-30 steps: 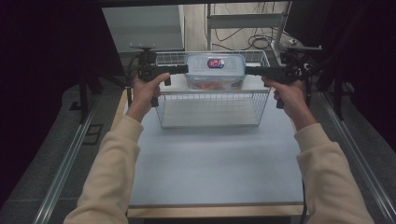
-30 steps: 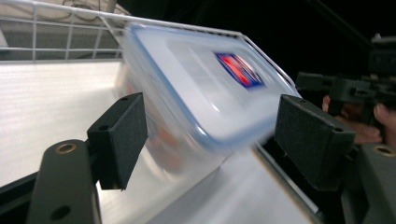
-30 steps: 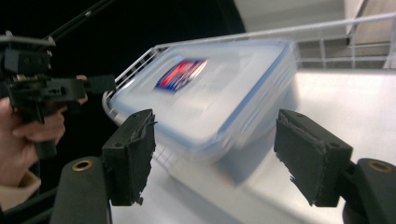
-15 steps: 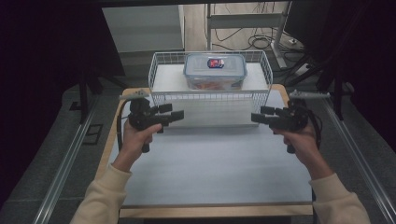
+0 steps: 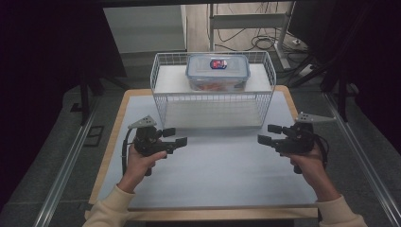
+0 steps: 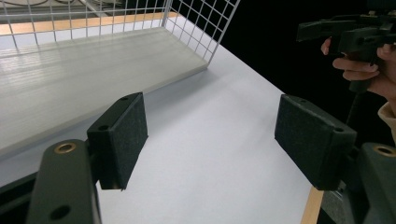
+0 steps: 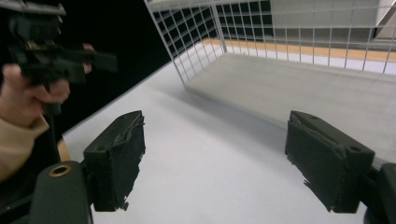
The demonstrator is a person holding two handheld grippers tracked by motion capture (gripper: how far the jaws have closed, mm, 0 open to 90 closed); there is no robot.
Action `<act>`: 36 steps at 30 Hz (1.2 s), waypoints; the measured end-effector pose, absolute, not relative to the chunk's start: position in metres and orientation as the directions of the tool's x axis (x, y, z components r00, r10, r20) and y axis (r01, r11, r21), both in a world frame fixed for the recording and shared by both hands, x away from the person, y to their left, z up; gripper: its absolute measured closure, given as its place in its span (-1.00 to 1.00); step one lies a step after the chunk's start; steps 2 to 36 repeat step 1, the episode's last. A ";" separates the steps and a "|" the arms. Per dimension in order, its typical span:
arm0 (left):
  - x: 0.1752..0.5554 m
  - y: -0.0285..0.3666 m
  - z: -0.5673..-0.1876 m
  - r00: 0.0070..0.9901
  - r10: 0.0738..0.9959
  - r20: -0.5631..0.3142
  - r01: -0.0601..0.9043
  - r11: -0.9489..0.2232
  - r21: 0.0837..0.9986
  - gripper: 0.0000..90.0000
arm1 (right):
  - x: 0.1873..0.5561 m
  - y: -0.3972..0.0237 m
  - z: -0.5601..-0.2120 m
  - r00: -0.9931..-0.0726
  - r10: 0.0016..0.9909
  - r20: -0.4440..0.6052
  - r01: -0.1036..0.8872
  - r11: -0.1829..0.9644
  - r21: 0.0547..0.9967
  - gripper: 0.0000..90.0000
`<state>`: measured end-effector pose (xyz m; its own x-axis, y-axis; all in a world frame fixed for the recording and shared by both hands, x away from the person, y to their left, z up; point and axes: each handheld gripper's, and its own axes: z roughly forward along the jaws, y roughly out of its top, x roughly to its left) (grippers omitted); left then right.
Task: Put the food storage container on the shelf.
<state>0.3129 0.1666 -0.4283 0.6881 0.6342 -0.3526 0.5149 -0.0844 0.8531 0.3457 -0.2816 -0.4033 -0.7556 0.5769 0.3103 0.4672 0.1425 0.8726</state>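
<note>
I hold both forearms out over the bench [image 5: 203, 179], cream sleeves at the near edge, each hand wrapped round a gripper's handle. My left gripper [image 5: 176, 137] sits on the near left side of the wire basket [image 5: 163, 101], its jaws pointing inward across the bench toward my other hand. My right gripper [image 5: 268, 134] mirrors it on the basket's near right side, jaws pointing back at the left one. Both are well apart from each other and clear of the basket's front wall.

The basket stands at the far end of the bench, its long axis running left to right. A clear lidded container [image 5: 217, 72] lies inside it, toward the back and near the middle, its long side running the same way as the basket, a red and blue label on its lid.

In the left gripper view my jaws stand wide apart with nothing but bare bench between them. The right gripper view shows the same: jaws spread wide, holding nothing, touching nothing.
</note>
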 end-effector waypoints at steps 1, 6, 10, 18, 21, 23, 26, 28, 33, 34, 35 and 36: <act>0.313 0.167 -0.428 0.688 0.634 -0.353 0.515 -0.084 0.853 -0.44 | 0.345 -0.280 -0.406 -0.757 0.584 0.292 0.466 0.170 0.868 -0.59; 0.313 0.167 -0.428 0.688 0.634 -0.353 0.515 -0.084 0.853 -0.44 | 0.345 -0.280 -0.406 -0.757 0.584 0.292 0.466 0.170 0.868 -0.59; 0.313 0.167 -0.428 0.688 0.634 -0.353 0.515 -0.084 0.853 -0.44 | 0.345 -0.280 -0.406 -0.757 0.584 0.292 0.466 0.170 0.868 -0.59; 0.313 0.167 -0.428 0.688 0.634 -0.353 0.515 -0.084 0.853 -0.44 | 0.345 -0.280 -0.406 -0.757 0.584 0.292 0.466 0.170 0.868 -0.59; 0.313 0.167 -0.428 0.688 0.634 -0.353 0.515 -0.084 0.853 -0.44 | 0.345 -0.280 -0.406 -0.757 0.584 0.292 0.466 0.170 0.868 -0.59; 0.313 0.167 -0.428 0.688 0.634 -0.353 0.515 -0.084 0.853 -0.44 | 0.345 -0.280 -0.406 -0.757 0.584 0.292 0.466 0.170 0.868 -0.59; 0.313 0.167 -0.428 0.688 0.634 -0.353 0.515 -0.084 0.853 -0.44 | 0.345 -0.280 -0.406 -0.757 0.584 0.292 0.466 0.170 0.868 -0.59; 0.313 0.167 -0.428 0.688 0.634 -0.353 0.515 -0.084 0.853 -0.44 | 0.345 -0.280 -0.406 -0.757 0.584 0.292 0.466 0.170 0.868 -0.59; 0.313 0.167 -0.428 0.688 0.634 -0.353 0.515 -0.084 0.853 -0.44 | 0.345 -0.280 -0.406 -0.757 0.584 0.292 0.466 0.170 0.868 -0.59; 0.313 0.167 -0.428 0.688 0.634 -0.353 0.515 -0.084 0.853 -0.44 | 0.345 -0.280 -0.406 -0.757 0.584 0.292 0.466 0.170 0.868 -0.59; 0.313 0.167 -0.428 0.688 0.634 -0.353 0.515 -0.084 0.853 -0.44 | 0.345 -0.280 -0.406 -0.757 0.584 0.292 0.466 0.170 0.868 -0.59; 0.313 0.167 -0.428 0.688 0.634 -0.353 0.515 -0.084 0.853 -0.44 | 0.345 -0.280 -0.406 -0.757 0.584 0.292 0.466 0.170 0.868 -0.59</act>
